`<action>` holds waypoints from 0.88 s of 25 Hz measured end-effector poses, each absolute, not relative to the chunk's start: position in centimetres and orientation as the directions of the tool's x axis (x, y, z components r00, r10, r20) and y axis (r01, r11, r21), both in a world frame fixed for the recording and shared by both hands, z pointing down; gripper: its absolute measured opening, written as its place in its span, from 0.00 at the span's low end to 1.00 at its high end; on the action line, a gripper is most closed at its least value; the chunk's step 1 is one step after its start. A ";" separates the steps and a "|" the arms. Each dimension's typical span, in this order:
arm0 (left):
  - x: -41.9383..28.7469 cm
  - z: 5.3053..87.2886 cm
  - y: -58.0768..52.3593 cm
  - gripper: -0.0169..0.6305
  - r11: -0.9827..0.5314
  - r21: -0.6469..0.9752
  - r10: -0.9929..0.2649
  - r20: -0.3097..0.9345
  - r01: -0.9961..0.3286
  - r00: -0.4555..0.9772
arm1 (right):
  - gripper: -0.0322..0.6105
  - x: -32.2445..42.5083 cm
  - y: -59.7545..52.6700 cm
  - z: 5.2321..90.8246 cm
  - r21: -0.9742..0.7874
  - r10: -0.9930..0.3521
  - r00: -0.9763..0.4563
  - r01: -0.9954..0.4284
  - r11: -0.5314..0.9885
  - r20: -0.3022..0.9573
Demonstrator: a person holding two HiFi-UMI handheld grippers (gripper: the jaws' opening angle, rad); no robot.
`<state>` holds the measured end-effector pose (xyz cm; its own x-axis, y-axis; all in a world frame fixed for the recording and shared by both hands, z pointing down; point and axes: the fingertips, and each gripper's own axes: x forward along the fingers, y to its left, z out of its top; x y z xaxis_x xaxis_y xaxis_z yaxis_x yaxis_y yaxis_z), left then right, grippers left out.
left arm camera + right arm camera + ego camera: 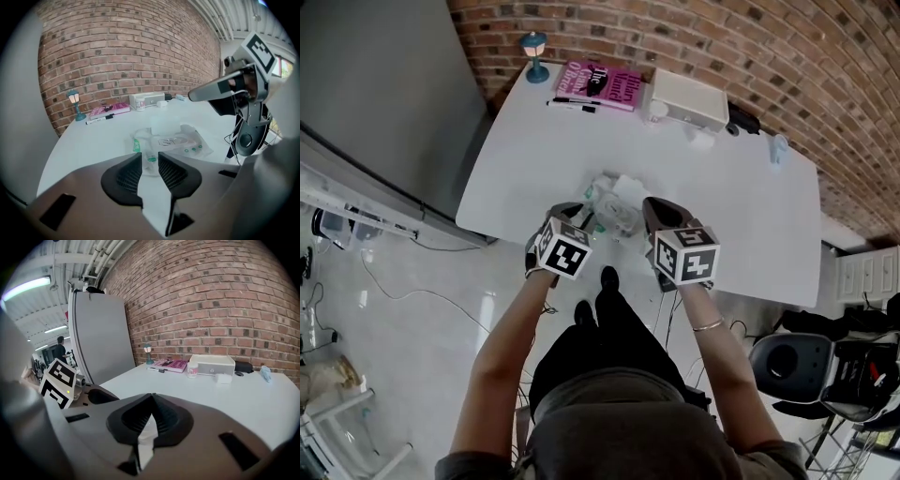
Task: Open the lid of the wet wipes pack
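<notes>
wet wipes pack [614, 208] is lying near the counter [750, 234] edge, left gripper [150, 157] open around its near end, right gripper [152, 401] closed on nothing above it. If left doesn't clamp, pack probably just lifts off instead of opening

One wipes pack [615, 210], one book [602, 84], one marker [572, 105], one lamp [534, 54], one box [689, 97]

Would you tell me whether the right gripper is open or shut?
Shut: on the right gripper, the fingers touch at their tips.
</notes>
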<state>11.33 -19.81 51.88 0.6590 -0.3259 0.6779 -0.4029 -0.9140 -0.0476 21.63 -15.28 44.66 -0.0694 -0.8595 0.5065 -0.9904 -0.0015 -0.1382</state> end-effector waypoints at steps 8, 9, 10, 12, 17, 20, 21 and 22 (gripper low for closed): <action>10.1 49.7 -19.7 0.17 -0.895 -0.047 -0.372 0.629 -0.445 0.682 | 0.06 20.5 -14.0 43.6 -0.210 -0.888 -0.083 -0.978 -0.016 0.452; 9.9 49.5 -19.7 0.17 -0.891 -0.040 -0.376 0.623 -0.451 0.686 | 0.06 20.4 -13.8 43.5 -0.213 -0.891 -0.083 -0.977 -0.016 0.446; 9.7 49.3 -19.7 0.16 -0.888 -0.035 -0.380 0.615 -0.458 0.691 | 0.06 20.3 -13.6 43.4 -0.217 -0.893 -0.083 -0.976 -0.017 0.442; 9.5 48.9 -19.6 0.15 -0.881 -0.027 -0.394 0.597 -0.473 0.699 | 0.06 20.1 -13.1 43.3 -0.223 -0.897 -0.083 -0.975 -0.018 0.434; 8.7 47.3 -19.2 0.12 -0.860 -0.009 -0.429 0.556 -0.510 0.712 | 0.06 19.5 -12.1 43.6 -0.231 -0.903 -0.080 -0.973 -0.022 0.423; 8.1 46.4 -19.1 0.11 -0.848 -0.003 -0.450 0.532 -0.530 0.717 | 0.06 19.1 -11.5 43.8 -0.252 -0.905 -0.091 -0.967 -0.019 0.416; 7.8 46.2 -19.0 0.11 -0.844 0.000 -0.456 0.526 -0.537 0.718 | 0.06 18.8 -11.4 43.8 -0.259 -0.907 -0.098 -0.966 -0.012 0.410; 7.5 45.9 -19.0 0.10 -0.839 0.003 -0.464 0.520 -0.544 0.718 | 0.06 18.5 -11.3 43.7 -0.262 -0.909 -0.106 -0.965 -0.003 0.404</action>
